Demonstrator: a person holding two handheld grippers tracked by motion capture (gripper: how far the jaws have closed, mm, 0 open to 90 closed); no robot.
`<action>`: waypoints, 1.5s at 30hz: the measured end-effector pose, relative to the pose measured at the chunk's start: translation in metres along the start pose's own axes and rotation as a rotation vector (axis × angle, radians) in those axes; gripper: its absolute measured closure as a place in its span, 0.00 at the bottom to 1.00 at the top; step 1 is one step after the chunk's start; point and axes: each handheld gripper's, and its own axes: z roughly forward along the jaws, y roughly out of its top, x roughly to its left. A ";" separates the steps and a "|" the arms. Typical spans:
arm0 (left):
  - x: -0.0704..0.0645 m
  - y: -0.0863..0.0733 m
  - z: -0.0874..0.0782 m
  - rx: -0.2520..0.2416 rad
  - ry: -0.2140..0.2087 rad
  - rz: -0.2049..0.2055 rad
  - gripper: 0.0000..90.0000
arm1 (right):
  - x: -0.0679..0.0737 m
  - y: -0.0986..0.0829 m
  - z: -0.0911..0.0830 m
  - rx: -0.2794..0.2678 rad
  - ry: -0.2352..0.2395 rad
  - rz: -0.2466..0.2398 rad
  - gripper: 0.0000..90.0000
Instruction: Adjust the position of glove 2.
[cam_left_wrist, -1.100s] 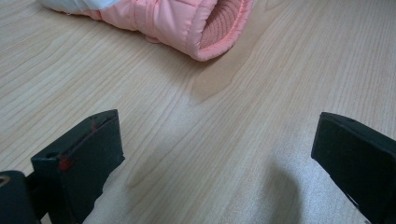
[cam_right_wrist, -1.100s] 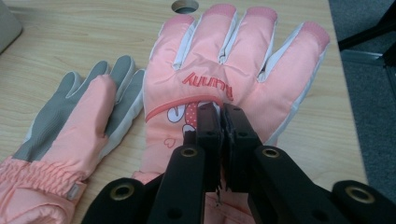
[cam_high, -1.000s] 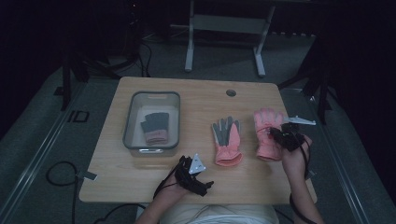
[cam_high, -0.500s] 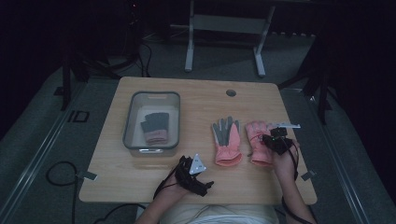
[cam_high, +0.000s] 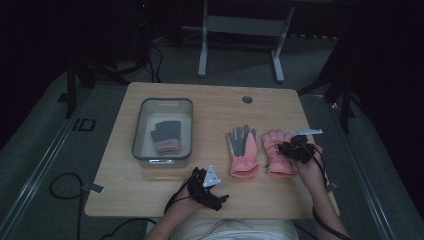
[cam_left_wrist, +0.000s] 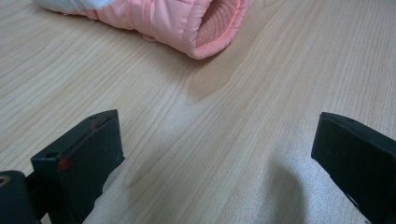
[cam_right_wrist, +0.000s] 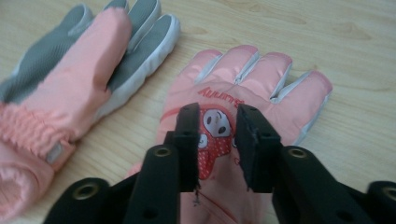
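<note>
Two tools here. The right tool (cam_right_wrist: 215, 140) sits over the back of the right pink glove (cam_right_wrist: 243, 93), jaws narrowed to a small gap, pinching nothing that I can see. That glove lies flat on the bench (cam_high: 210, 110), fingers toward 12 o'clock, cuff toward 6. The left tool (cam_left_wrist: 215, 163) rests wide open at 6 o'clock.

Pink glove (cam_right_wrist: 243, 93) with red polka-dot cartoon; grey-palmed pink glove (cam_right_wrist: 88, 70).

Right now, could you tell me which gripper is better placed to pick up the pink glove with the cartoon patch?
The right gripper: it hovers over that glove. The left gripper sits apart.
</note>
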 end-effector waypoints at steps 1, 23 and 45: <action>0.000 0.000 0.000 -0.001 0.000 -0.002 0.02 | 0.000 0.000 -0.001 0.002 -0.007 -0.027 0.74; 0.001 0.000 0.000 0.000 -0.005 -0.011 0.02 | -0.002 -0.020 0.015 0.070 -0.053 -0.119 0.55; 0.000 0.000 0.000 0.003 -0.004 -0.005 0.02 | 0.011 0.015 -0.028 -0.069 -0.085 -0.012 0.99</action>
